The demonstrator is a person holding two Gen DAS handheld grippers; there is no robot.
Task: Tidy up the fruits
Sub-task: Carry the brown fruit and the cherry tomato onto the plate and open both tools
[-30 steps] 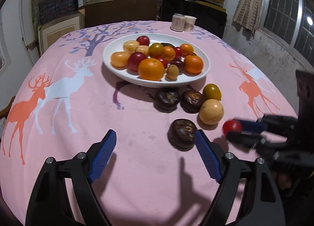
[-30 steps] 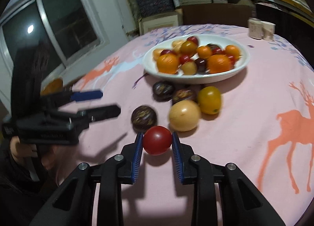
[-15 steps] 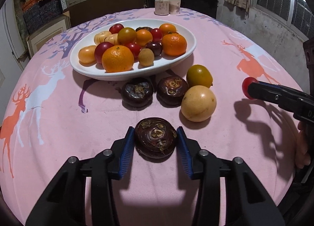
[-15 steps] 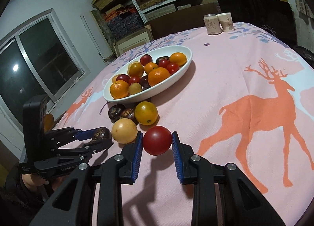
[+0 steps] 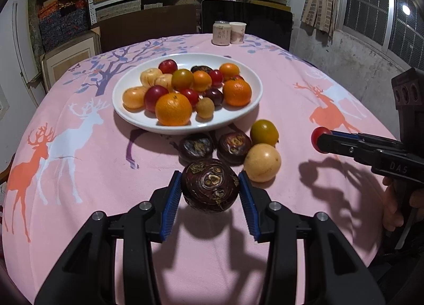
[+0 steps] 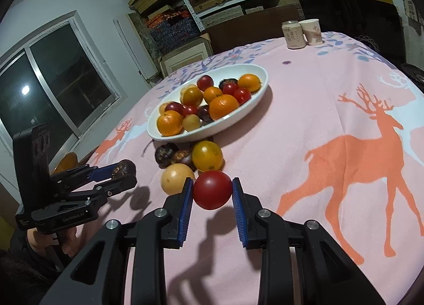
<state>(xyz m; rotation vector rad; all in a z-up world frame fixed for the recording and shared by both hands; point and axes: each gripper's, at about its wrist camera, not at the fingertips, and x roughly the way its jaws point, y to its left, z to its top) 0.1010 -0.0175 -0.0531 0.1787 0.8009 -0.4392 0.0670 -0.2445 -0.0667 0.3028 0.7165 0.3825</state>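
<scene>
Left wrist view: my left gripper (image 5: 210, 188) pinches the dark mangosteen (image 5: 210, 185) between its pads, lifted off the cloth.
Right wrist view: my right gripper (image 6: 212, 193) pinches the red tomato (image 6: 212, 189), near the white plate (image 6: 254, 103).

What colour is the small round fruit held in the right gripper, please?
Red: the small round fruit shows best in the right wrist view, held in the right gripper.

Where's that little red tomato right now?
The red tomato is clamped in the right gripper, lifted above the pink tablecloth, just in front of the pale yellow fruit and the loose orange-green one.
</scene>
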